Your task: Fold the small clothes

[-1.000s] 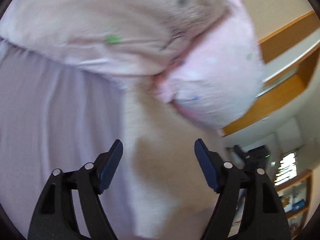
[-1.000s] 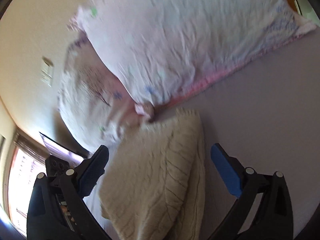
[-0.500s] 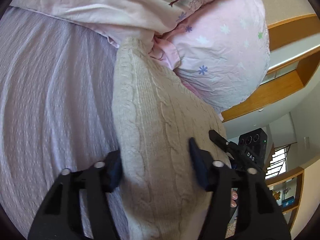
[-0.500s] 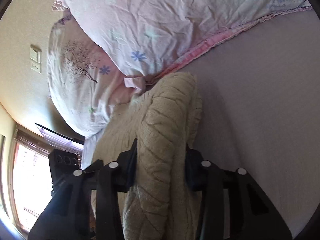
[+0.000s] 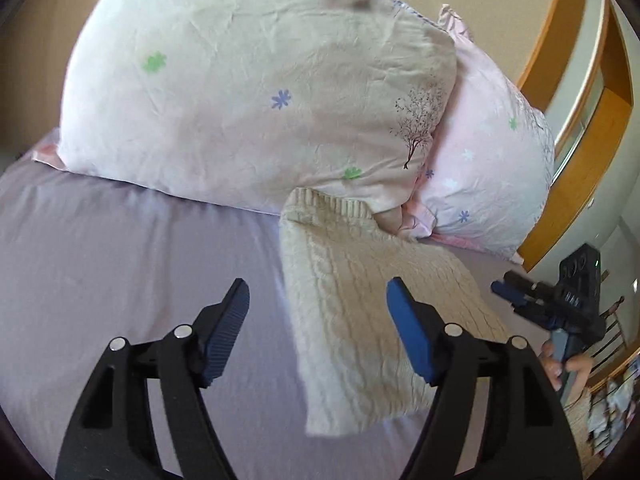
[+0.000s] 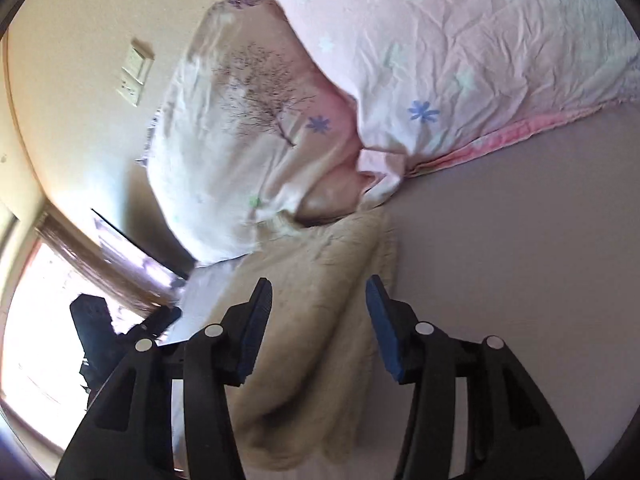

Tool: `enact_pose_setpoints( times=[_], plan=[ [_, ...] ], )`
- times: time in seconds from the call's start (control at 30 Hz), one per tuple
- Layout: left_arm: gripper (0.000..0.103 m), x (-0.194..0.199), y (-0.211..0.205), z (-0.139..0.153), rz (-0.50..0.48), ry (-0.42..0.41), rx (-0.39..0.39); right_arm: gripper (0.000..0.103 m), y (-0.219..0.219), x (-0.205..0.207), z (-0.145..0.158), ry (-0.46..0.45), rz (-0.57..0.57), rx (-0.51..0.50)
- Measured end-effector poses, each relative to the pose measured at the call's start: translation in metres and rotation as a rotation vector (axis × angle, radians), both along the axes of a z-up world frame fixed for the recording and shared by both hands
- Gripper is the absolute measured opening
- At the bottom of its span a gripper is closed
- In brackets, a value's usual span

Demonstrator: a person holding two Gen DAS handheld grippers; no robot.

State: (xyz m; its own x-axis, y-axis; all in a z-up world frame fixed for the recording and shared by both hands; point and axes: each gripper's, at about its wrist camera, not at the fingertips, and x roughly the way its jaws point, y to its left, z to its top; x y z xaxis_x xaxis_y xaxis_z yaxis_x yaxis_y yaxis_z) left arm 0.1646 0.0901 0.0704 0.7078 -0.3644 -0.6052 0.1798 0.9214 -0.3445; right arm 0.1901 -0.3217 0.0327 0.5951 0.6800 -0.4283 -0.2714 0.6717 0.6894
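So half a second back both grippers were clamped on the cream cable-knit sweater (image 5: 372,320), and now they've both let go. The left gripper (image 5: 318,332) has its jaws spread wide, nothing between the blue pads, hanging just over the sweater's left edge. The right gripper (image 6: 318,328) is the same deal: jaws apart, not touching the knit, though they're less spread than the left's. From the left wrist view the right gripper (image 5: 516,298) also shows off past the sweater's far edge, in the person's hand (image 5: 568,372).

The sweater now lies flat and folded on the lavender bedsheet (image 5: 120,264) as a long narrow strip, no longer bunched up in the fingers. Its ribbed end touches the two floral pillows (image 5: 256,92), right where they meet. The right wrist view is pretty blurry, but the sweater (image 6: 316,344) sits under that gripper there too.
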Motion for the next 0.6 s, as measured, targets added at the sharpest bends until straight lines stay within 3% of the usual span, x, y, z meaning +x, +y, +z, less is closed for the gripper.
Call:
enact_pose_setpoints(
  times=[0.13,0.23,0.3,0.37,0.43,0.5,0.6],
  plan=[
    [0.076,-0.021,-0.005,-0.004,-0.035,0.026,0.022,0.050,0.022,0.016,-0.009,0.096,-0.025,-0.071],
    [0.083,-0.034,-0.012,-0.012,-0.072,0.058,-0.001,0.009,0.042,0.033,-0.013,0.078,0.002,-0.058],
    [0.089,-0.044,-0.016,-0.019,-0.095,0.070,0.007,0.008,0.046,0.034,-0.011,0.031,-0.046,-0.130],
    [0.098,-0.051,-0.019,-0.023,-0.089,0.086,0.042,0.007,0.038,0.034,-0.012,0.044,-0.161,-0.191],
    [0.099,-0.057,-0.023,-0.027,-0.094,0.089,0.065,0.007,0.030,0.038,-0.021,0.105,-0.239,-0.216],
    [0.100,-0.062,-0.029,-0.033,-0.097,0.105,0.096,0.007,0.034,0.025,-0.014,0.090,-0.280,-0.273],
    [0.101,-0.068,-0.035,-0.041,-0.026,0.125,0.177,0.008,0.044,-0.004,0.004,0.032,-0.289,-0.279]
  ],
)
